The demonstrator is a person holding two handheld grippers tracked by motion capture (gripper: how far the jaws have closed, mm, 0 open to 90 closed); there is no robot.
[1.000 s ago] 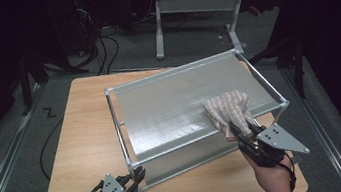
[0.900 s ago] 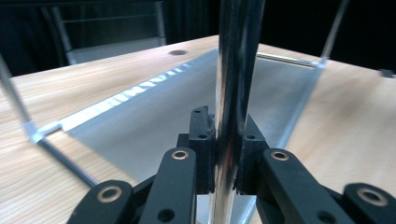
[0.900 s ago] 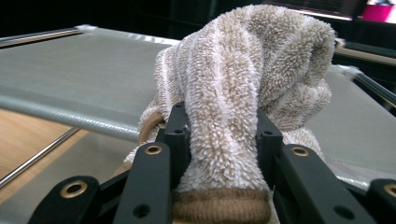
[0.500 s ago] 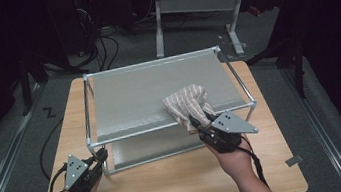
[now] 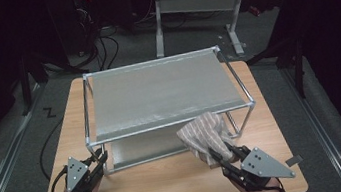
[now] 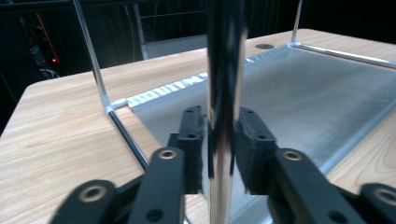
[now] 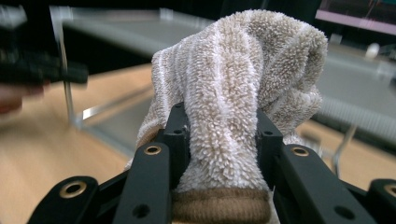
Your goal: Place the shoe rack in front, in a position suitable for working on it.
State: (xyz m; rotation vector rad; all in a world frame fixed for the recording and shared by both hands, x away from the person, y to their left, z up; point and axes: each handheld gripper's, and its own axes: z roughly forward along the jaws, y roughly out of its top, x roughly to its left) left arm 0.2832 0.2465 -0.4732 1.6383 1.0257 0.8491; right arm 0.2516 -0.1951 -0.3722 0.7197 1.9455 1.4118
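Dark floor, cables and a desk frame lie beyond your wooden counter point(image 5: 171, 187), which carries a two-tier metal rack point(image 5: 158, 95) with a grey mesh top shelf and a lower shelf underneath.

Your right gripper point(image 5: 225, 156) sits at the near right of the rack, its fingers point(image 7: 268, 135) clamped on a bunched striped towel point(image 5: 204, 134). The towel hangs against the near right corner of the top shelf, at its front edge, above the opening to the lower shelf.

Your left gripper point(image 5: 98, 162) is at the near left corner post point(image 6: 224, 93) of the rack. In the left gripper view the chrome post stands between the fingers point(image 6: 191, 140), which have just been opening; a thin gap shows on each side, so the hold on the post looks released rather than firm.

Judging by this, you are wiping the rack while steadying it. The top shelf looks clean and even, though I cannot tell how much has been wiped. The lower shelf and the frame likely remain.
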